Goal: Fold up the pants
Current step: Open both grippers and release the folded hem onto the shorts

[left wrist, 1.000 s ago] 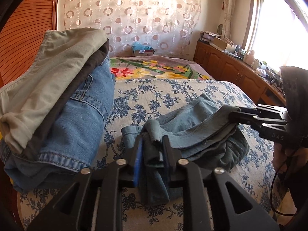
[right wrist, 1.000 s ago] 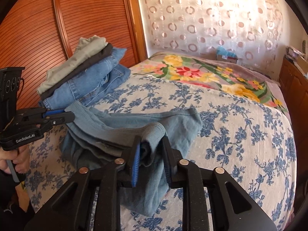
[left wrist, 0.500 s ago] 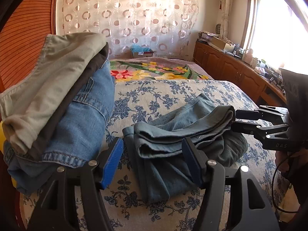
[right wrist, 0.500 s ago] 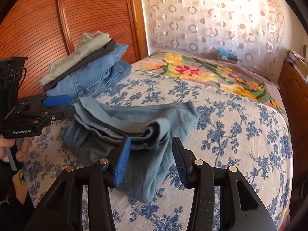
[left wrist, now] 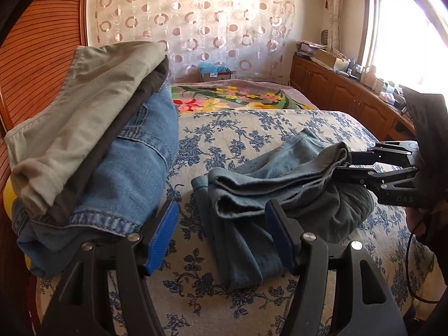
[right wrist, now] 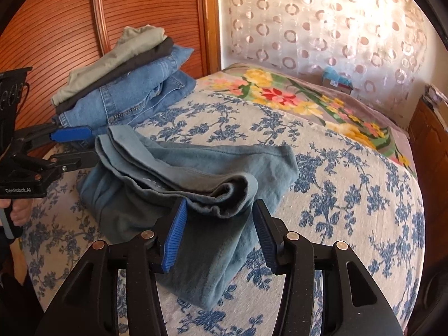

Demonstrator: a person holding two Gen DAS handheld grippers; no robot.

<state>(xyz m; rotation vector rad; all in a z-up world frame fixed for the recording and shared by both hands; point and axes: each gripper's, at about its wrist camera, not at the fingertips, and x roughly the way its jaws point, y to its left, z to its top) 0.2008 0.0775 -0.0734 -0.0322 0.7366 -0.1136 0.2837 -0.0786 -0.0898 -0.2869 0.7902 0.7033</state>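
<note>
A: Pants located where?
B: Folded into a bundle on the bed, near its front edge, on the blue-flower cover. A stack of folded clothes is seen just beside them, toward the front-left corner by the wooden panel.

A: Left tool?
B: Jaws spread wide, pads apart from the cloth. One end of the bundle lies between them, not pressed. The left pad sits just beside the denim of the stack.

A: Right tool?
B: Jaws opened, then closed back a little within the last moment. The rolled end of the pants lies between the pads; the left pad looks touching the fold, the right pad stands clear. No grip seen.

A: Anything else?
B: Flowered blanket at the bed's far end. A hand is seen on the left tool's handle.
</note>
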